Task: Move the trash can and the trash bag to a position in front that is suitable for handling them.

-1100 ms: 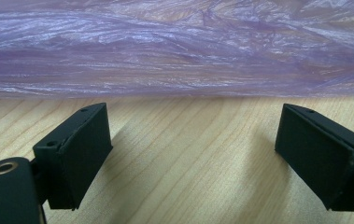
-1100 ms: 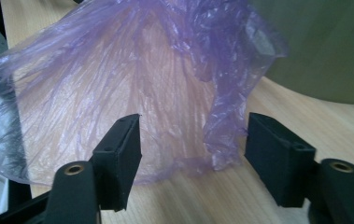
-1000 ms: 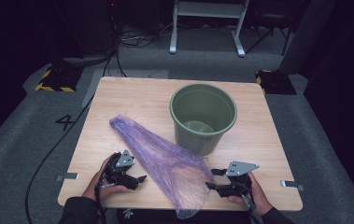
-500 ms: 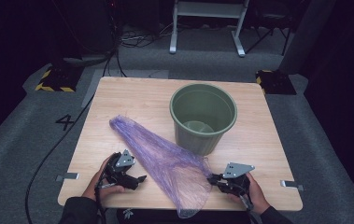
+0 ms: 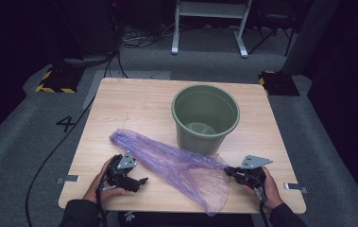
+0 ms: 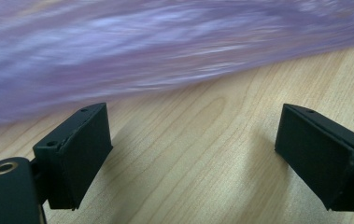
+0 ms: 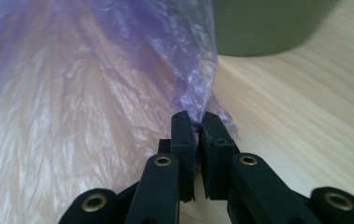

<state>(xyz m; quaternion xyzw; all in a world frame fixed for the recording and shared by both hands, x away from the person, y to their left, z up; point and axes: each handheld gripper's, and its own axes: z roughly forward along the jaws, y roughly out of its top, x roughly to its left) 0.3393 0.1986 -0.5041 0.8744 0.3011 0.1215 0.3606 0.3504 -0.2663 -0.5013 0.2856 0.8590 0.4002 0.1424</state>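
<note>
A thin purple plastic bag (image 5: 176, 163) lies spread diagonally across the front of the wooden table (image 5: 134, 104), one end reaching the green bucket (image 5: 206, 118). My right gripper (image 5: 229, 171) is at the bag's right edge; its jaws have just been closing and now pinch a fold of the bag (image 7: 198, 100) between the pads (image 7: 183, 135). The bucket's wall (image 7: 268, 25) rises just behind that fold. My left gripper (image 5: 141, 181) rests on the table near the front left, jaws wide apart over bare wood, with the bag (image 6: 142, 51) just beyond its fingertips (image 6: 79, 149).
The bucket stands upright in the right middle of the table with nothing visible inside. The table's front edge (image 5: 167, 208) lies just beneath both hands. Grey floor, cables and a white frame lie beyond the far edge.
The right gripper has moved to the right and pulled the bag's right edge outward with it, its jaws closed on the plastic. The left gripper has stayed put.
</note>
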